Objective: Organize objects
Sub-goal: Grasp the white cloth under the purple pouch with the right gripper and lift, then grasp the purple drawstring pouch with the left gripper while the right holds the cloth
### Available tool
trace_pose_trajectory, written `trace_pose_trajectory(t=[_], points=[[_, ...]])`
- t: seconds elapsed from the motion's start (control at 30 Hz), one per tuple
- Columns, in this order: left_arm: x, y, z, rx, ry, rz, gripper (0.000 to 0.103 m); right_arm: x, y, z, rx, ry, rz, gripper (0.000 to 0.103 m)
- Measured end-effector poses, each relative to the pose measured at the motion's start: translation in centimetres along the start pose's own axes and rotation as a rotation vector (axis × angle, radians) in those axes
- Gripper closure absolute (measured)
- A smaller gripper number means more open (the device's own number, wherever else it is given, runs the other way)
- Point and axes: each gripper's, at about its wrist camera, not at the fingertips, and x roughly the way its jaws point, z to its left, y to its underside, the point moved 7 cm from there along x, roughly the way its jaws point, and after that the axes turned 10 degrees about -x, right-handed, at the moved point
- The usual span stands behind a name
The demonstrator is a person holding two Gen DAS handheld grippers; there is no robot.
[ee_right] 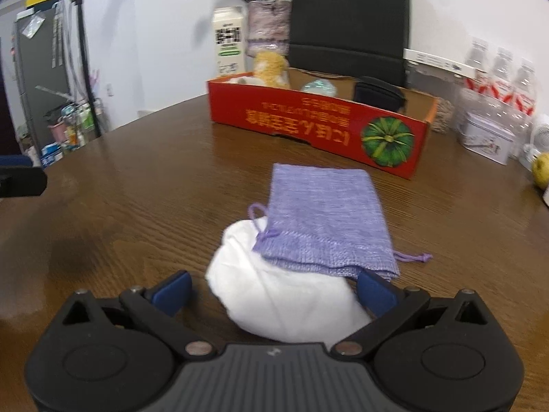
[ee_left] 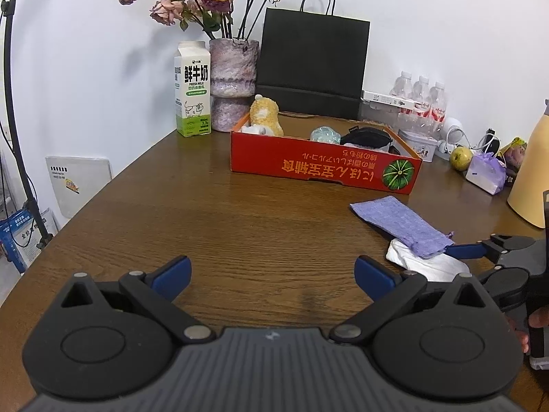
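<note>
A purple drawstring pouch lies flat on the wooden table, its near end resting on a white cloth bundle. My right gripper is open, with the white bundle between its blue fingers; the right finger sits under the pouch's edge. My left gripper is open over bare tabletop, left of the pouch and holding nothing. Behind stands a red cardboard box with a pumpkin picture. It holds a yellow plush toy, a pale blue item and a black case.
A milk carton, a vase of dried roses and a black paper bag stand behind the box. Water bottles, a tin, a green fruit and a yellow container crowd the right side. A stand pole rises at left.
</note>
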Motion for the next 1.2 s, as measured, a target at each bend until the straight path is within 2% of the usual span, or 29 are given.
trace_pose_trajectory(t=[0.07,0.13,0.17,0.2,0.33,0.4,0.57,0.77,0.9,1.2], points=[[-0.1,0.2,0.1,-0.004,-0.003,0.003,0.000,0.0,0.0,0.2,-0.007,-0.011,-0.002,0.000],[-0.2,0.4,0.1,-0.002,-0.002,0.005,0.000,-0.4,0.0,0.4,-0.008,-0.021,-0.016,0.011],[-0.3,0.4,0.0,-0.001,-0.001,0.005,0.000,-0.7,0.0,0.5,-0.006,-0.020,-0.033,0.032],[-0.5,0.5,0.0,0.000,-0.001,0.005,0.000,-1.1,-0.1,0.7,-0.001,-0.021,-0.048,0.040],[-1.1,0.5,0.0,0.001,-0.001,-0.004,0.000,-2.1,0.2,2.1,-0.006,-0.071,-0.075,0.046],[-1.5,0.5,0.1,-0.002,-0.003,-0.010,0.000,-3.1,0.2,2.9,-0.017,-0.077,-0.108,0.058],[-2.0,0.5,0.0,-0.003,-0.009,-0.021,0.000,-4.9,0.4,4.7,-0.077,-0.079,-0.154,0.068],[-1.9,0.3,-0.9,0.010,-0.006,-0.025,0.000,-7.9,0.0,4.0,-0.039,-0.065,-0.265,0.074],[-1.0,0.3,-1.8,0.020,-0.003,-0.011,0.000,-9.5,-0.1,2.2,-0.004,-0.009,-0.320,0.074],[1.4,0.6,-5.7,0.068,0.042,0.030,0.000,-10.6,0.9,-3.9,0.057,0.140,-0.325,0.074]])
